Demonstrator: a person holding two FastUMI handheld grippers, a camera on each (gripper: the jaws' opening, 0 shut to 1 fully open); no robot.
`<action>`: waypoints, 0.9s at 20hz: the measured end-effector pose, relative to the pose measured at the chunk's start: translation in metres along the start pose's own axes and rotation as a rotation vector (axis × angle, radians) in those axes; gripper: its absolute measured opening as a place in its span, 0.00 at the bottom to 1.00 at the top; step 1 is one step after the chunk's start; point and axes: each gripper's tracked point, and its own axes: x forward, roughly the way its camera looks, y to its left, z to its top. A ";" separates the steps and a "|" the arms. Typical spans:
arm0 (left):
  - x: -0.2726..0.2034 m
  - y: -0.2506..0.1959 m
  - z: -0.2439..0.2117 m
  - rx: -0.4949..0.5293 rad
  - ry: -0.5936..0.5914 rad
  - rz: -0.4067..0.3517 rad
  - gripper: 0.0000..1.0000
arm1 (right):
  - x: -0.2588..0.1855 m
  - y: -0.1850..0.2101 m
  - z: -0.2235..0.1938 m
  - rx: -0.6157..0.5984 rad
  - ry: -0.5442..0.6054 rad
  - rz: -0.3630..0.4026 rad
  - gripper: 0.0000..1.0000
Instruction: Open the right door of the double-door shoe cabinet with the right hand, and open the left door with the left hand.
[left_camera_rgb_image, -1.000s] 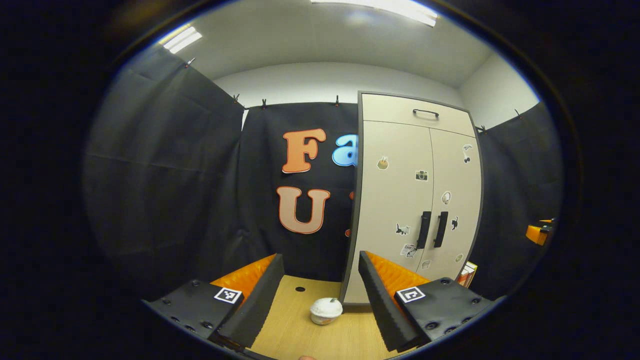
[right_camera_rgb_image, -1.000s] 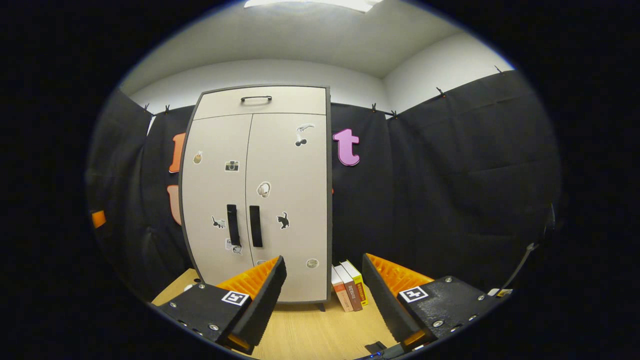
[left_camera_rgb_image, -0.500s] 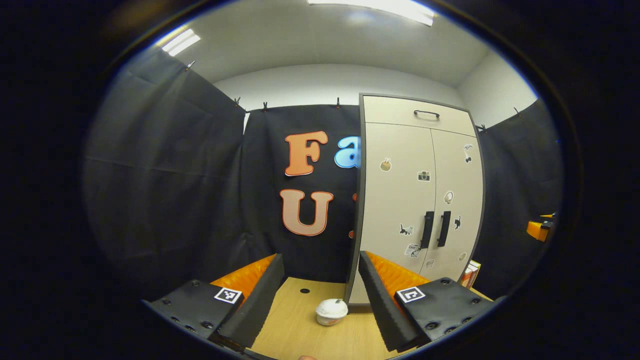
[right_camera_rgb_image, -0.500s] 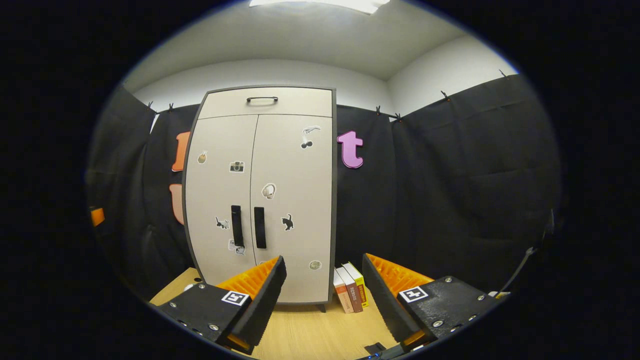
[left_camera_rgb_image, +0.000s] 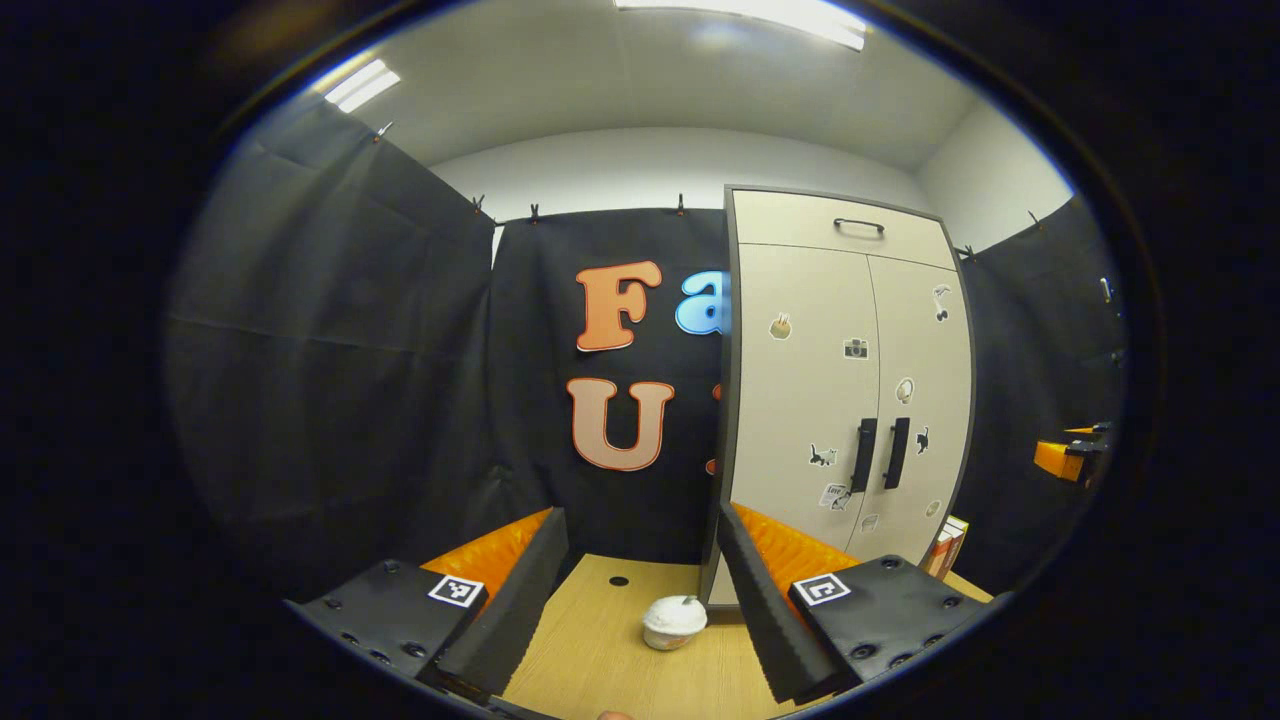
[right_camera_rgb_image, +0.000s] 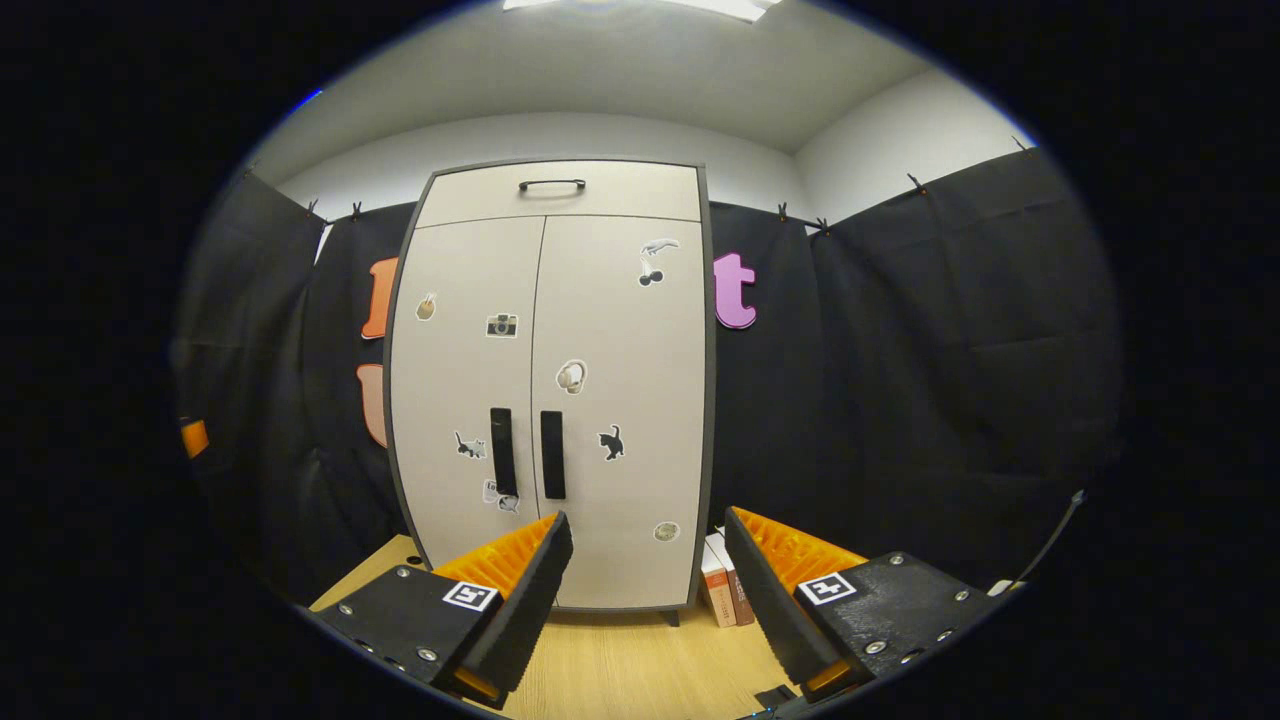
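Fingers of the right gripper (right_camera_rgb_image: 645, 560) stand spread apart with nothing between them; those of the left gripper (left_camera_rgb_image: 640, 555) likewise. Nearest on the wooden surface (left_camera_rgb_image: 600, 660), a small white cup (left_camera_rgb_image: 674, 622) sits just left of the shoe cabinet (right_camera_rgb_image: 550, 380). Both doors are closed, the right door handle (right_camera_rgb_image: 552, 455) and left door handle (right_camera_rgb_image: 503, 452) untouched. Beside the cabinet's right foot, books (right_camera_rgb_image: 725, 590) are partly hidden behind a finger. Door stickers are too small to identify.

Shoe cabinet (right_camera_rgb_image: 620, 330), centre frame: beige doors, dark grey frame, two black vertical handles (right_camera_rgb_image: 527, 453), small stickers scattered across, including a black cat. Tabletop (right_camera_rgb_image: 620, 665) at bottom: light wood grain. Small cup (left_camera_rgb_image: 674, 621), lower centre of the left gripper view: white.
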 end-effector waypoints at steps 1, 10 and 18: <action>-0.001 0.001 0.000 0.001 0.001 0.000 0.96 | 0.006 0.005 0.001 -0.001 0.000 0.005 0.94; -0.007 0.028 -0.003 0.017 0.003 0.037 0.96 | 0.068 0.059 -0.023 0.008 0.067 0.086 0.93; 0.000 0.053 -0.007 0.012 0.009 0.084 0.96 | 0.148 0.098 -0.037 -0.003 0.090 0.092 0.93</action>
